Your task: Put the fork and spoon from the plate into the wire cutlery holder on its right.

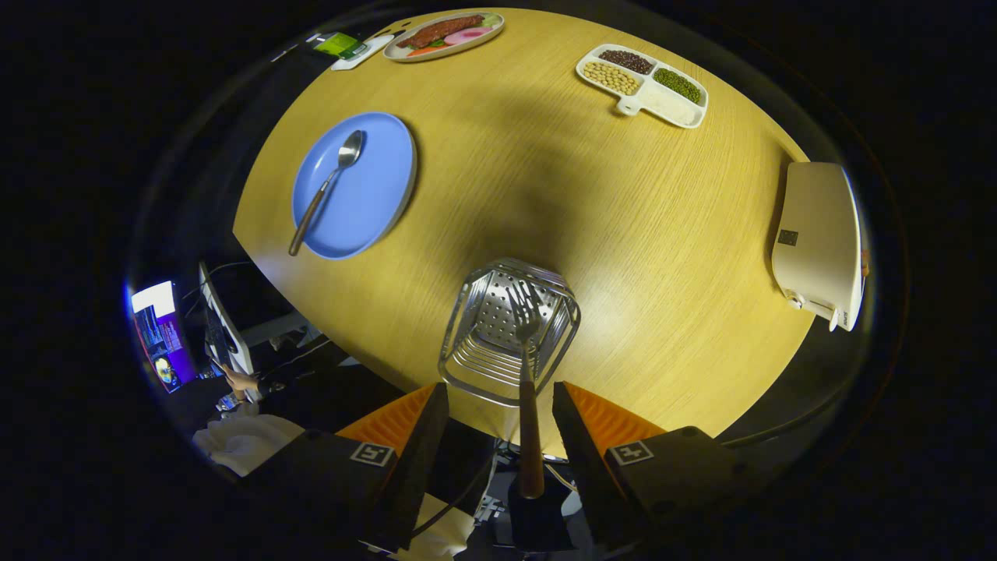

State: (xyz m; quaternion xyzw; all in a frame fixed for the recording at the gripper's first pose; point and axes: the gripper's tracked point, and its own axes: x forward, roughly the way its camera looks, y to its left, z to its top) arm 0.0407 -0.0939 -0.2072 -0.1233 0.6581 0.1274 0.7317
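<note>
A metal wire cutlery holder (475, 362) stands on the round wooden table (623, 234), just ahead of my fingertips. A fork (530, 425) with a brown handle stands in it, tines down against the perforated bottom, handle rising toward me. My gripper (500, 389) is above the holder and open; the handle passes through the gap, nearer the right finger (572, 425), and neither finger presses on it. Beyond and left of the holder sits a blue plate (370, 206) with a brown-handled spoon (327, 187) lying on it.
At the far side of the table are a white divided tray (678, 109) of beans and an oval plate (405, 53) of food, with a small green-topped device (343, 44) beside it. A white appliance (822, 241) sits at the right edge. Off the table's left are a person's hand (237, 382) and a monitor (160, 335).
</note>
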